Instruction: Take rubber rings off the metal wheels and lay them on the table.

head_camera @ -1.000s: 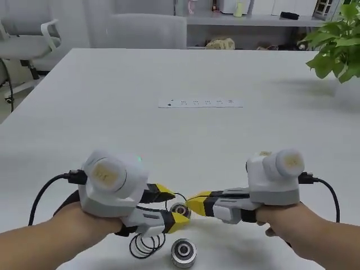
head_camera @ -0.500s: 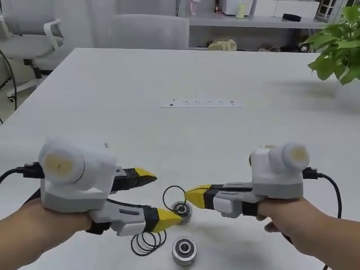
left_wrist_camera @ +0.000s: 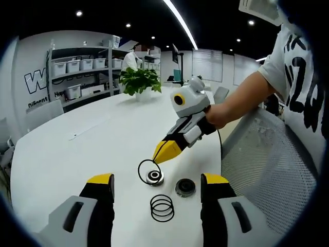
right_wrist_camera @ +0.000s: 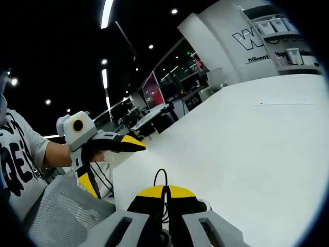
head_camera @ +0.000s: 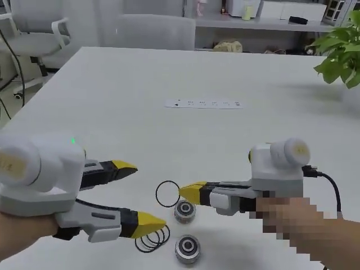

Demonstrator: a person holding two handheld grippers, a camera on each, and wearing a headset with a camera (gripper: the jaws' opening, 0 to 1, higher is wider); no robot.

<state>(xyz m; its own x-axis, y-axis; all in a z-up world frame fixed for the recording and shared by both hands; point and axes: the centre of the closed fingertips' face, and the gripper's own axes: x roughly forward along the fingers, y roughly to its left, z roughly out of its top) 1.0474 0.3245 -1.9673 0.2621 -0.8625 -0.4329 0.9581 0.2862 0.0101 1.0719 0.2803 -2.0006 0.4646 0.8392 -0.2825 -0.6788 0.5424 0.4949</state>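
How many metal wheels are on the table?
2. One metal wheel sits by the right gripper tip; the other wheel lies nearer the person, beside the loose rings.

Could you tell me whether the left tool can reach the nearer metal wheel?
Probably yes: the left tool is open, and the nearer metal wheel lies uncovered beside the ring pile.

Two silvery metal wheels (head_camera: 185, 210) lie flat, close together. Thin black rubber rings (head_camera: 152, 238) lie overlapped beside them; one more ring (head_camera: 167, 193) is pinched by the right gripper (head_camera: 184, 192).

Office: shelves (left_wrist_camera: 77, 69), swivel chair (head_camera: 34, 31)
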